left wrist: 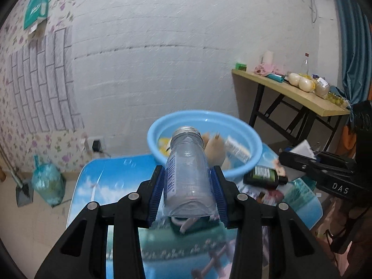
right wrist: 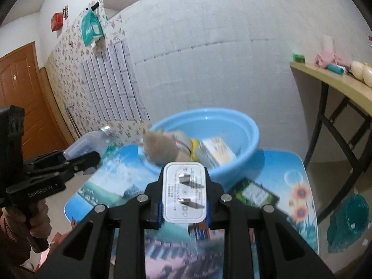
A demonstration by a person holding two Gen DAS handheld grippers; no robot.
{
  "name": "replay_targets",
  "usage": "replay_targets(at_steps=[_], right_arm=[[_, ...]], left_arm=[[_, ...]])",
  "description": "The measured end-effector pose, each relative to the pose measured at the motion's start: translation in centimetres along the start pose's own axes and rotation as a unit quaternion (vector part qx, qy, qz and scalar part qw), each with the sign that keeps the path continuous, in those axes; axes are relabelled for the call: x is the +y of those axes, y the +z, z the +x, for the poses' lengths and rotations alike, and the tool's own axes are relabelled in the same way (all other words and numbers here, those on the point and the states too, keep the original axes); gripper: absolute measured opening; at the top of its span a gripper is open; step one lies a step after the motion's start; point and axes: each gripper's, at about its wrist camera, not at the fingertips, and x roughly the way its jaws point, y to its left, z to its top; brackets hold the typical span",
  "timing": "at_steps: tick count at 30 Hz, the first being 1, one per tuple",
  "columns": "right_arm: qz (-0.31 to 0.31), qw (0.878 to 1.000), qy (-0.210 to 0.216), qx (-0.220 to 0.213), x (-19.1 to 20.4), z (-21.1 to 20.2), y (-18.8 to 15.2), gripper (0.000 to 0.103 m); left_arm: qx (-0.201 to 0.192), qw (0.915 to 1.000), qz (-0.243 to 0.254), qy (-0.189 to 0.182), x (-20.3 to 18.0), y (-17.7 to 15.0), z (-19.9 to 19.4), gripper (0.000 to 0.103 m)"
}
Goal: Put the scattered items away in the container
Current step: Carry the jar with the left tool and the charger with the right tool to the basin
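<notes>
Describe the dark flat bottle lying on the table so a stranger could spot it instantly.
Find the blue basin on the picture-printed table. Just in front of its rim, toward the sunflower print, lies the dark flat bottle. It alone is blackish with a green-and-white label, unlike the clear bottle and the white plug held in the fingers.

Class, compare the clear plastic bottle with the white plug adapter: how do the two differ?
The clear plastic bottle is see-through and long; the white plug adapter is opaque and flat-faced. The bottle has a threaded neck; the adapter shows two metal prongs. The left gripper holds the bottle; the right gripper holds the adapter. Both face the blue plastic basin.
</notes>
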Motion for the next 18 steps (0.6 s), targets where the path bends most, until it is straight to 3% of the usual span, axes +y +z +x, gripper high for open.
replay_targets(at_steps=[7, 18], right_arm=[[-0.001, 1.0, 0.002, 0.003, -1.0, 2.5, 2.2, 0.025], [0.004, 1.0, -0.005, 0.022, -3.7, 7.0, 3.7, 0.025]], left_arm=[[-0.003, 0.9998, 0.011, -0.013, -0.8, 3.0, 2.8, 0.039], [0.002, 0.9995, 0.011, -0.029, -0.8, 4.9, 7.4, 0.039]])
